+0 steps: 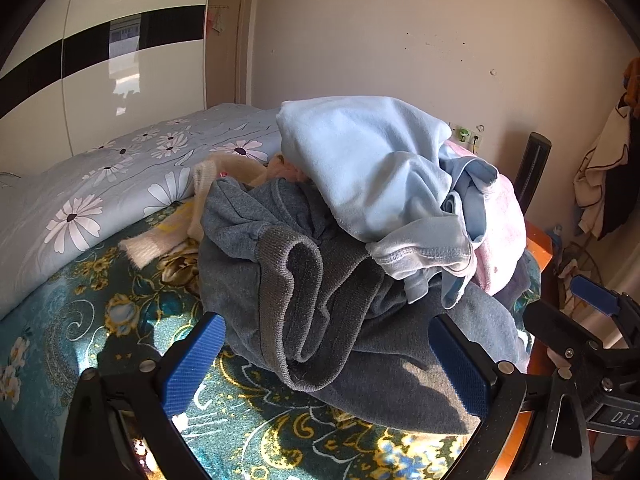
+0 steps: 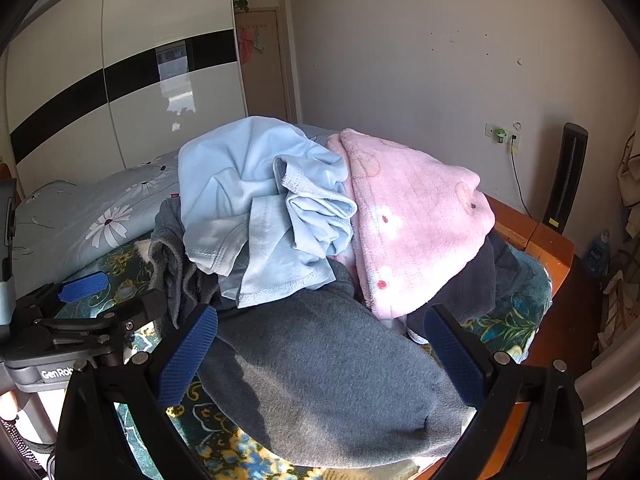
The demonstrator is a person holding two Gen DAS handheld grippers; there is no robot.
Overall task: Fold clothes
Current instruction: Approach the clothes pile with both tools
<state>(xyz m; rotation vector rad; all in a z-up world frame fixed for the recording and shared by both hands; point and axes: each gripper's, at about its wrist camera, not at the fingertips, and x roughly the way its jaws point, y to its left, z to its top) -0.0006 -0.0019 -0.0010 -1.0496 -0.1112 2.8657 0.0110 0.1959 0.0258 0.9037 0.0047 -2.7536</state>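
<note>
On the teal floral bedspread (image 1: 120, 320), seen from the left wrist camera, a heap of unfolded clothes is sitting as the landmark for everything else. The left gripper (image 1: 328, 364) is hovering with its jaws spread wide, gripping nothing, its 2 blue pads flanking the near edge of the grey sweatshirt (image 1: 304, 280) at the bottom of the heap. A pale blue garment (image 1: 372, 168) is lying crumpled on top of the heap, and a pink fleece piece (image 1: 500, 232) is peeking out on the heap's right side. Left of the heap, a daisy-print quilt (image 1: 100, 184) is bunching up.

From the right wrist camera, the right gripper (image 2: 324, 356) is likewise hanging released and empty, its pads straddling the grey sweatshirt (image 2: 320, 380) at the heap's near side. The pale blue garment (image 2: 248, 200) is slumping over the heap's left half and the pink fleece piece (image 2: 412, 216) is draping over its right half. The left gripper (image 2: 84, 284) is showing left of the heap.

Judging by this, no folded item is showing anywhere, so the task appears to be only starting: every piece is waiting to be pulled out, flattened and folded.
</note>
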